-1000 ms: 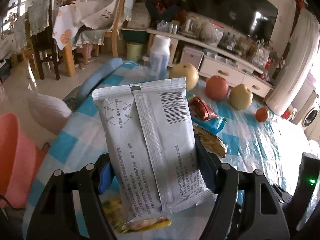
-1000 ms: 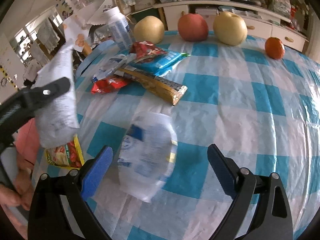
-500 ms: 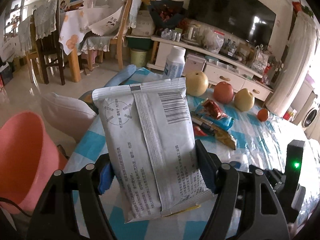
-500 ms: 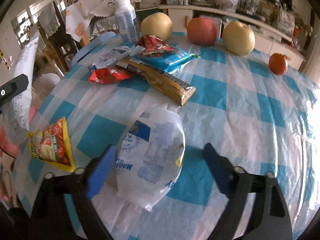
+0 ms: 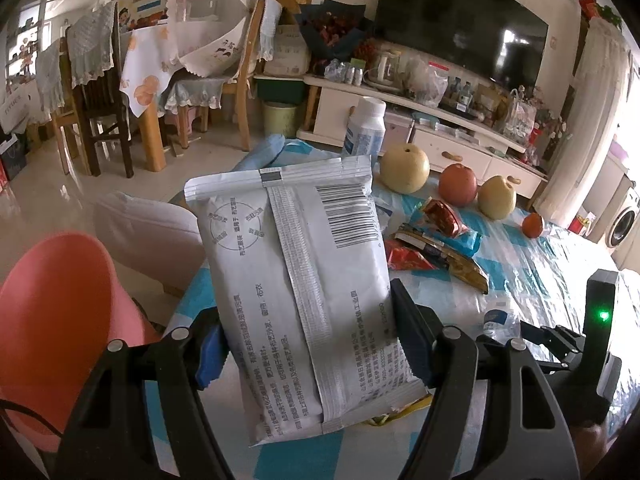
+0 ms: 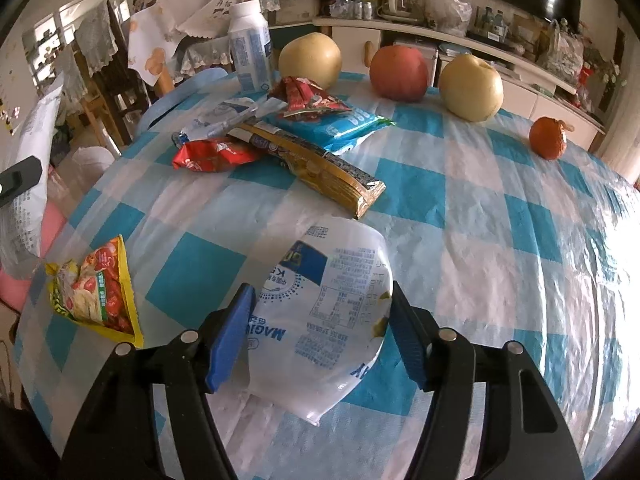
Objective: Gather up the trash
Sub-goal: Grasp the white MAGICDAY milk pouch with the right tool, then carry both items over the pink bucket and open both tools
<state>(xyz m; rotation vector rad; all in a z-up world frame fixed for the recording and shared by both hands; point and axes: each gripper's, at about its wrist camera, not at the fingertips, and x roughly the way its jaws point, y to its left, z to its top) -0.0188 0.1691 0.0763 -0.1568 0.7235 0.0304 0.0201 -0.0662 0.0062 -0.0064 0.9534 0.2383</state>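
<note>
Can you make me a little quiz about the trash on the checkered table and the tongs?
1. True or false: the left tongs hold the grey packet up off the table.
2. What sits between the right tongs? A) orange B) white wrapper C) bottle
3. How many big round fruits stand in a row behind the wrapper pile, not counting the small orange?

Key: 1 true. 2 B. 3 three: pear, apple, pear.

A dark television (image 5: 460, 28) hangs above a cluttered white cabinet (image 5: 432, 136); wooden chairs (image 5: 100, 120) stand on glossy floor (image 5: 48, 200).
</note>
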